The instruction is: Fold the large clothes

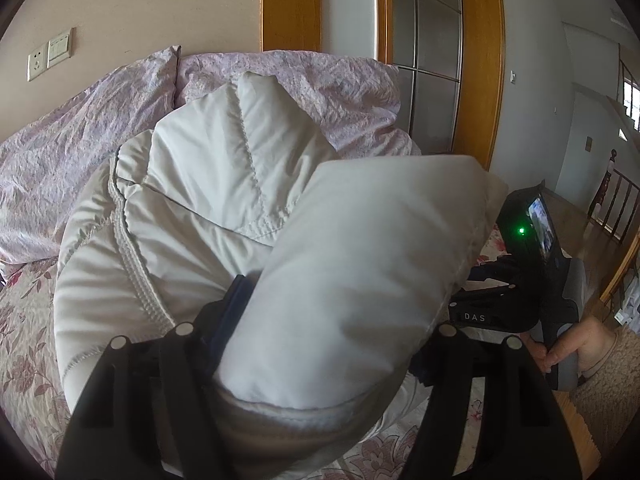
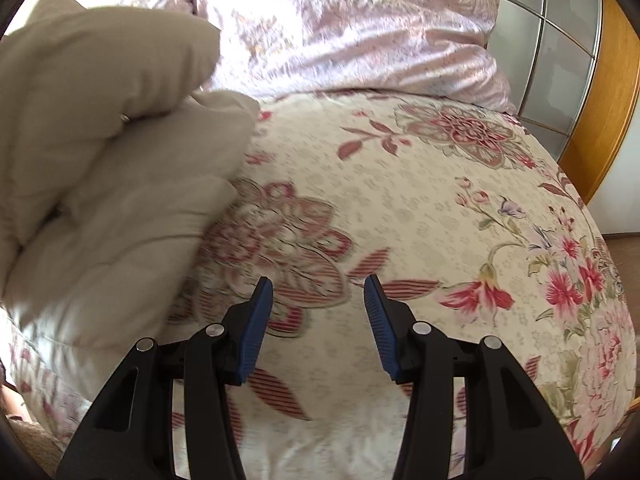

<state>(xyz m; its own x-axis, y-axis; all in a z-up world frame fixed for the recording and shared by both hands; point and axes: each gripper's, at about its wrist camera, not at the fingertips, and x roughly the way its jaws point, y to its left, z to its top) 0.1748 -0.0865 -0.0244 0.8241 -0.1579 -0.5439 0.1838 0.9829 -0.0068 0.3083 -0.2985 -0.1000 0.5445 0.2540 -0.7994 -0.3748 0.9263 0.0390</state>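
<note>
A pale padded jacket (image 1: pixel 192 200) lies bunched on the flowered bedspread (image 1: pixel 24 340). My left gripper (image 1: pixel 320 320) is shut on a thick fold of the jacket, likely a sleeve (image 1: pixel 360 272), which fills the space between its jaws and hides the fingertips; one blue pad (image 1: pixel 234 304) peeks out at the left. In the right wrist view the jacket (image 2: pixel 100 168) sits at the left, blurred. My right gripper (image 2: pixel 318 312) is open and empty above the bedspread (image 2: pixel 420 208), to the right of the jacket. The right gripper's body (image 1: pixel 536 264) shows in the left wrist view, held by a hand.
A crumpled pink quilt (image 1: pixel 80 132) is heaped at the head of the bed (image 2: pixel 340 20). A wooden door frame (image 1: pixel 480 60) with frosted glass panels stands behind the bed. A stair railing (image 1: pixel 616 200) is at far right.
</note>
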